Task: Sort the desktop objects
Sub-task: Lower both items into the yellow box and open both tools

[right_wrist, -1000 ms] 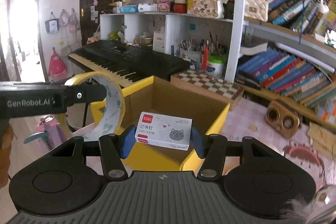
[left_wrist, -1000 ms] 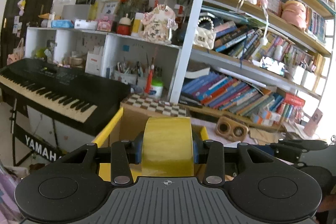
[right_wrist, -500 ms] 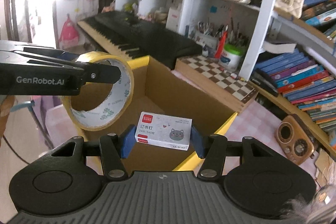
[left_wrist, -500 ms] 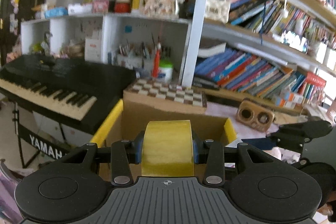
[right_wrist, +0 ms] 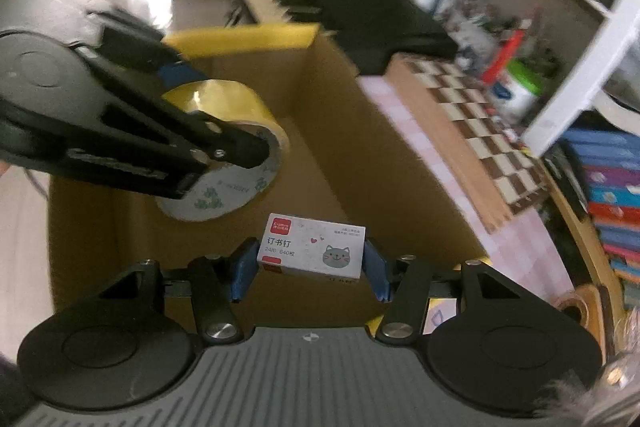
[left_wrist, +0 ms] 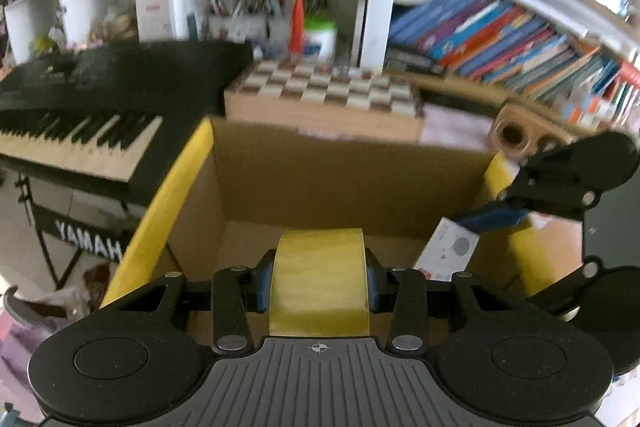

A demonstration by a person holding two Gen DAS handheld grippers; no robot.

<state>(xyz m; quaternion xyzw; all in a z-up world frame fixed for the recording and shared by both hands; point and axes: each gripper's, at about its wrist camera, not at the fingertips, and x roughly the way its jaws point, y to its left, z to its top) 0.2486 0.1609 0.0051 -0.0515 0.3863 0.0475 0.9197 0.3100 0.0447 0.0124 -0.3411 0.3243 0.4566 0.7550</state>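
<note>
Tape (left_wrist: 319, 275), a yellow roll, sits clamped edge-on between the blue pads of the left gripper (left_wrist: 319, 277) in the left wrist view, its flat sides pressed by the jaws so the roll stands upright. It hangs over the open top of a cardboard box (left_wrist: 344, 179) with yellow rim flaps, probably so it can be dropped straight in. The box floor that shows below it looks bare (the near part is hidden by the gripper). At the right, the right gripper (left_wrist: 460, 239) reaches over the box rim, closed on a small white staple box (left_wrist: 450, 251). Behind the cardboard box are a chessboard (left_wrist: 328, 89), a black keyboard (left_wrist: 100, 107) and shelves of books, all blurred.

In the right wrist view, the staple box (right_wrist: 314, 246), with a grey cat printed on it, is gripped by its two short ends between the right gripper's (right_wrist: 314, 263) blue pads, held level above the cardboard box (right_wrist: 360, 155). The left gripper (right_wrist: 216, 131) comes in from the left, holding the tape (right_wrist: 228, 147) over the same opening, just beside the staple box but apart from it. No item can be seen lying inside the box yet.
</note>
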